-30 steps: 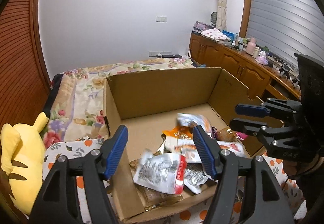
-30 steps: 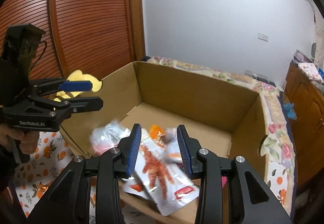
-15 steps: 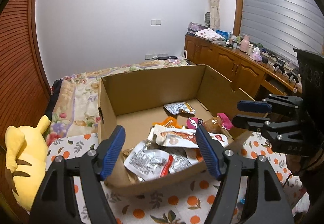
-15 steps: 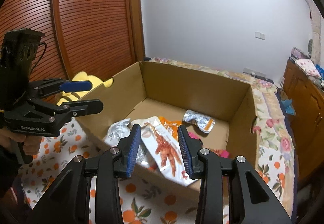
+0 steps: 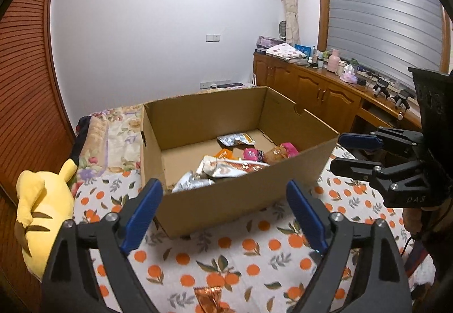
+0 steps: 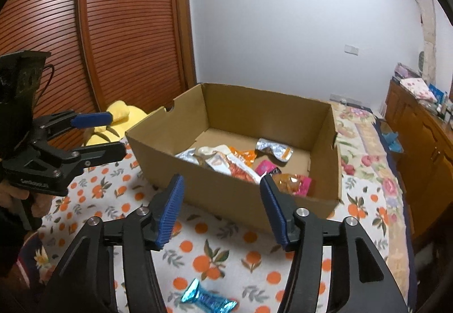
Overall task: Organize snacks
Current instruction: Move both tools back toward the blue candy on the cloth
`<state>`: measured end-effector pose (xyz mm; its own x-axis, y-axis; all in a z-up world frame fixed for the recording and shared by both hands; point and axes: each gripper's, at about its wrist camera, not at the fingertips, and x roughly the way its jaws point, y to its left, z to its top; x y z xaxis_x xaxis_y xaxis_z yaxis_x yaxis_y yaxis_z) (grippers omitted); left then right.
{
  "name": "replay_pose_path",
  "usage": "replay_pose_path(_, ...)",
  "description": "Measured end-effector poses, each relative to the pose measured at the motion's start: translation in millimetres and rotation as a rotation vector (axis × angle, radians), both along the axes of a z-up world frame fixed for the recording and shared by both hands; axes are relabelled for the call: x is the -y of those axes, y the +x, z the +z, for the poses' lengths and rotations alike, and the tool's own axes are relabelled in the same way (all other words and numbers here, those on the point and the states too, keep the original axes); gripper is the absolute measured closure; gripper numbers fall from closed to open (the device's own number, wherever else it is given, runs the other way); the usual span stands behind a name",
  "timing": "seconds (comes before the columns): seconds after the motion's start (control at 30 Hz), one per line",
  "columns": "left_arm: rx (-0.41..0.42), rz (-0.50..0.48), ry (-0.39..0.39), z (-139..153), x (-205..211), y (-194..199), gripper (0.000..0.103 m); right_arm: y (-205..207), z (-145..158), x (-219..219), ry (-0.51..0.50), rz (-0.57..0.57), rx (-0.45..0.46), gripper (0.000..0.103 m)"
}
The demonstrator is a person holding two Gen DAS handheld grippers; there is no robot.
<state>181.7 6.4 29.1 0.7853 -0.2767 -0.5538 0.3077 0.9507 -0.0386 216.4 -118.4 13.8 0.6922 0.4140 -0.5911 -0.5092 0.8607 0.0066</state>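
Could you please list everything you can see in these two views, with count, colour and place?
Cardboard box: one, brown, open, on the bedspread.
Snack packets: several, silver, orange and pink, loose in the box; exact count unclear.
Blue candy: one, shiny blue wrapper, on the bedspread in front of the box.
Copper wrapper: one, orange-brown foil, on the bedspread in front of the box.
Bedspread: one, white with orange fruit print, under the box.
Plush toy: one, yellow, beside the box.
Cabinets: one row, brown wood, along the window wall, cluttered on top.
Left gripper: black with blue pads, open, empty.
Right gripper: black with blue pads, open, empty.
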Motion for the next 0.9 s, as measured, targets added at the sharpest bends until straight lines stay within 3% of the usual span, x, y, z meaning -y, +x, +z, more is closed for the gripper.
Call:
replay_pose_path(0.13, -0.008, 0.003, 0.014, -7.7, -0.3, -16.0, 0.012, -17.0, -4.6, 5.5, 0.011, -0.005, -0.008, 0.037)
replay_pose_path(0.5, -0.095, -0.016, 0.025, -51.4, -3.3, -51.9, 0.012, -53.6, -36.6, 17.6, -0.004, -0.023, -0.077, 0.036)
replay_pose_path(0.9, -0.24, 0.003, 0.034, -107.4, -19.2, -53.6, 0.017, -65.1, -93.0, 22.2, -0.05, -0.032, -0.189, 0.036)
